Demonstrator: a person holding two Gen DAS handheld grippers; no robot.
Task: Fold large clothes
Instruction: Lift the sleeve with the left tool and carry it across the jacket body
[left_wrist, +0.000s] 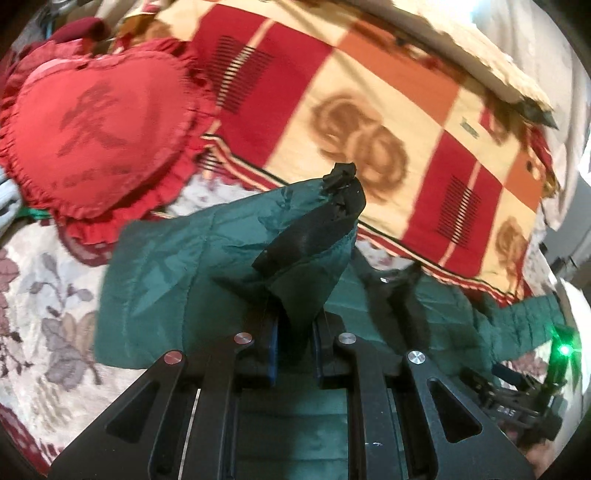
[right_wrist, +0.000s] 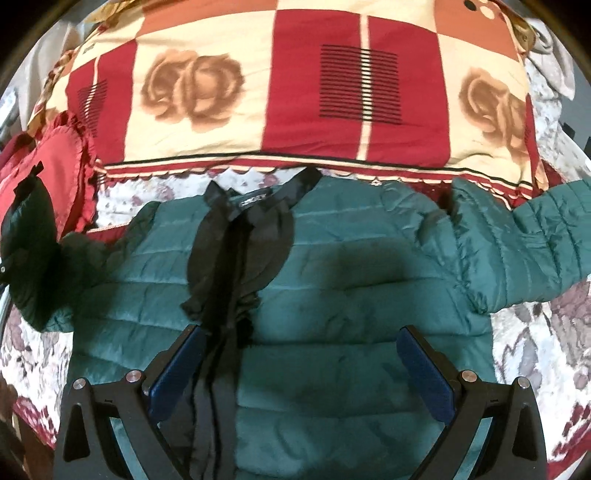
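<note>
L to R. Far left, red heart-shaped cushion (left_wrist: 96, 133) w/ frilled edge sits on the floral bedspread (left_wrist: 40, 295), its upper right edge against the red/cream patchwork blanket (right_wrist: 314, 92) that runs across the back of the bed.

Green quilted jacket (right_wrist: 332, 295) lies spread on the bedspread just in front of the blanket, collar end toward the blanket, black lining & zipper strip (right_wrist: 229, 258) showing down its front opening. Label at the collar too blurred to read.

Left gripper (left_wrist: 295, 354): jaws clenched on a fold of the jacket's left sleeve (left_wrist: 207, 258), blue pads pressed tight on the fabric, sleeve lifted off the bed w/ its black cuff (left_wrist: 340, 199) sticking up past the fingertips. In the right wrist view that raised sleeve shows as a dark bunch at far left, in front of the cushion.

Right gripper (right_wrist: 299, 365): jaws released, spread wide, nothing between the pads; it hangs over the jacket's chest, zipper strip just by its left finger. Touching fabric or not — can't tell.

Far right, the other sleeve (right_wrist: 524, 229) lies stretched out flat toward the bed's right side, cuff out of frame.
</note>
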